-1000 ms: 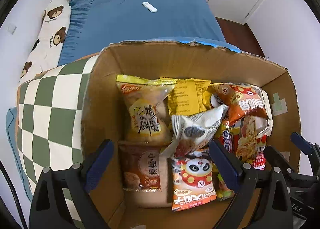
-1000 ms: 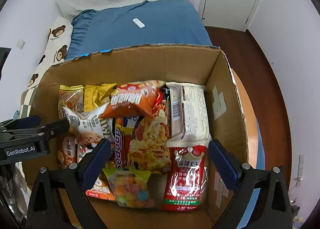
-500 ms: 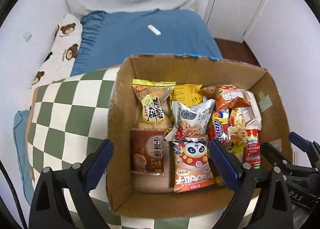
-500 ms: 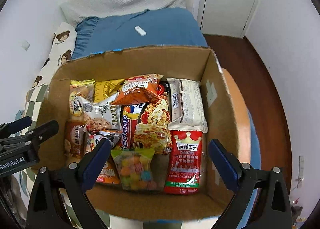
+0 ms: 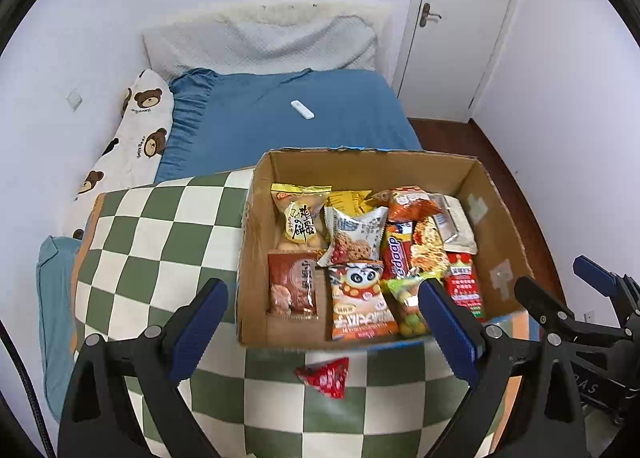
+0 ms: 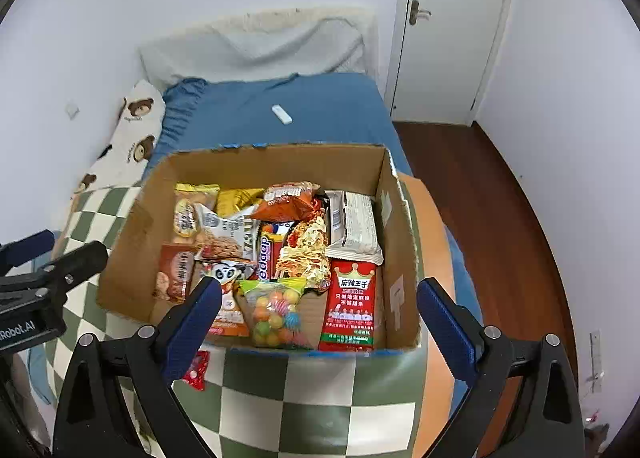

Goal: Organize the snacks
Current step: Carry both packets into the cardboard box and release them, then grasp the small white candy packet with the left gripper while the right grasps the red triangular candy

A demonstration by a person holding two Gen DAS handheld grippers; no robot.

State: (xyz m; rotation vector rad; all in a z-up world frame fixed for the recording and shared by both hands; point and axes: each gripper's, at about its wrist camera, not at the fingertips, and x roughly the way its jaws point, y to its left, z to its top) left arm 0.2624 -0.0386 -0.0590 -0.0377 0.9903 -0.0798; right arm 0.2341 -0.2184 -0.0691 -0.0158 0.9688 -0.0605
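On the green-and-white checkered cushion [image 5: 160, 242] at the foot of the bed sits an open cardboard box [image 5: 496, 218], and everything else is placed against it. Inside the box the snacks lie in loose rows: a brown cookie packet [image 5: 292, 284] in the near left corner, a panda-print orange packet [image 5: 360, 304] just right of it, and a clear bag of coloured candy balls [image 6: 276, 314] next along the near wall. A tall red packet with a crown [image 6: 350, 306] fills the near right corner, with a pale wrapped packet [image 6: 354, 224] beyond it. Toward the box's far wall lie a yellow-topped biscuit bag [image 5: 300, 214], a white cookie bag [image 5: 354, 236] and an orange chip bag [image 5: 412, 204], which overlaps its neighbours.

Outside the box, just in front of its near wall, a small red triangular packet [image 5: 326, 376] lies alone on the cushion.

The left gripper [image 5: 324, 334] hangs above the cushion on the near side of the box, its blue-padded jaws spread wide with nothing between them. The right gripper [image 6: 320, 330] hovers likewise at the box's near wall, jaws wide apart and empty.

Beyond the box's far wall the blue bedsheet [image 5: 280, 118] carries a small white remote [image 5: 302, 110].
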